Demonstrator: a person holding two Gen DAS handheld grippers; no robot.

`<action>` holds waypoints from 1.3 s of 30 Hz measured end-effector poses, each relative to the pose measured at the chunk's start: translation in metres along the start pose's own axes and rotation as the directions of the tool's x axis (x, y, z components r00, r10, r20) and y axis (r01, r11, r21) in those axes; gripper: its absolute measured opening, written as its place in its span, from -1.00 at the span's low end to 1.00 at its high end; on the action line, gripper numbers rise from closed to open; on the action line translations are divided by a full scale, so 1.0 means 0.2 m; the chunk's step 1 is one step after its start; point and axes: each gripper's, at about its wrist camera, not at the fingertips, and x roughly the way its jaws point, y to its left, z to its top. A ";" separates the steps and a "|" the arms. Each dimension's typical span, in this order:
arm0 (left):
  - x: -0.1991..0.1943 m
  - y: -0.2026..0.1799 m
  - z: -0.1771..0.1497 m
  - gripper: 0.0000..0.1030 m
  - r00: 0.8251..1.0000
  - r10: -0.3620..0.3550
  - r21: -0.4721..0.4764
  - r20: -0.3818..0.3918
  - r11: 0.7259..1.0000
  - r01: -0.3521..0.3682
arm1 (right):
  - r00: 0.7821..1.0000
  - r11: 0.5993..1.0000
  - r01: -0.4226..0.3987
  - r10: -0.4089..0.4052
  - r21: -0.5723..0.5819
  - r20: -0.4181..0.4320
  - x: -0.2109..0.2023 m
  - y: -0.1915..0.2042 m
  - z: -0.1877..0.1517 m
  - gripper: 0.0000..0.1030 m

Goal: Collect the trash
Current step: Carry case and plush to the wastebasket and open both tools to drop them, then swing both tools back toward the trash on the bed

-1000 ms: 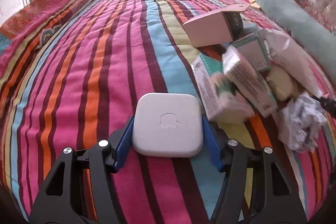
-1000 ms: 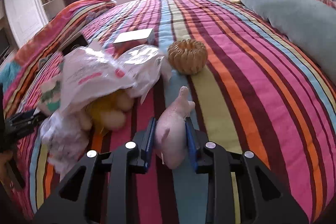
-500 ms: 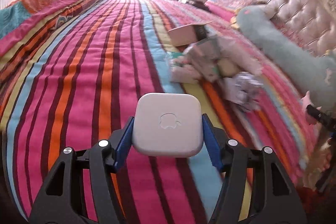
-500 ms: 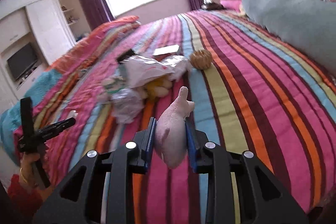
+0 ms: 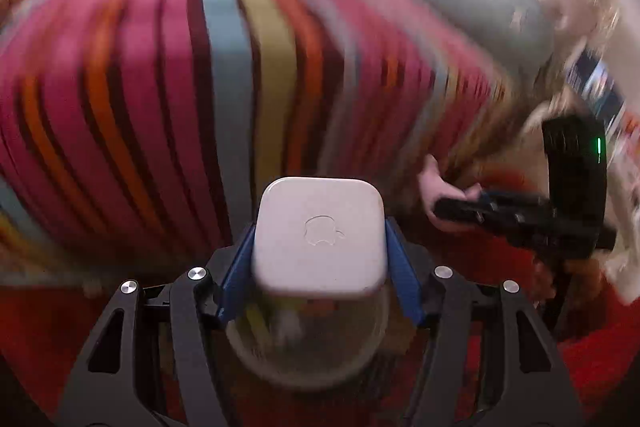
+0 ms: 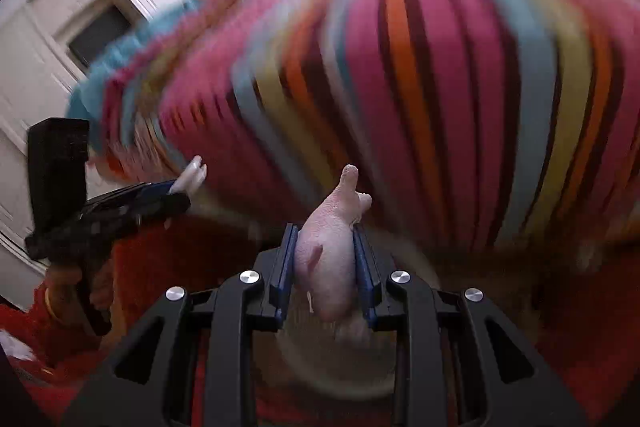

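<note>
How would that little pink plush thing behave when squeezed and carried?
The pink plush toy probably gives softly: it bulges between the right hand-held gripper pads. It looks light, and its fuzzy surface likely resists slipping. Fragile seems unlikely.

Two grippers: the left gripper (image 5: 320, 247) and the right gripper (image 6: 325, 259). One white square case (image 5: 320, 235) with rounded corners sits between the left one's blue pads. One pale pink plush toy (image 6: 326, 247) sits between the right one's pads. One striped bed (image 5: 160, 67). One round pale bin (image 5: 308, 355) lies near, below the case; its contents are blurred.
</note>
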 end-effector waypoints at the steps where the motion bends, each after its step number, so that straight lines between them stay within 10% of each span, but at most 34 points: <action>1: 0.10 0.00 -0.07 0.18 0.999 0.008 -0.014 -0.050 1.000 -0.009 | 0.999 1.000 0.017 -0.017 0.012 -0.046 0.08 -0.03 -0.03 -0.49; 8: 0.61 0.06 -0.30 0.18 0.953 0.031 -0.082 -0.303 0.995 -0.058 | 0.976 0.998 0.069 -0.065 0.012 -0.210 0.39 -0.07 -0.15 -0.49; 15: 0.67 0.09 -0.30 0.25 0.936 0.047 -0.094 -0.349 0.992 -0.085 | 0.975 0.996 0.094 -0.090 0.011 -0.203 0.39 -0.09 -0.19 -0.46; 20: 0.68 0.10 -0.33 0.72 0.936 0.066 -0.095 -0.346 0.990 -0.105 | 0.972 0.988 0.152 -0.148 0.006 -0.184 0.37 -0.12 -0.19 0.35; 35: 0.69 0.10 -0.34 0.73 0.926 0.082 -0.092 -0.369 0.988 -0.124 | 0.967 0.982 0.181 -0.170 0.046 -0.193 0.39 -0.17 -0.20 0.35; 39: 0.58 0.05 -0.29 0.73 0.950 0.137 -0.034 -0.282 0.988 -0.153 | 0.979 0.981 0.191 -0.192 -0.021 -0.062 0.24 -0.08 -0.16 0.35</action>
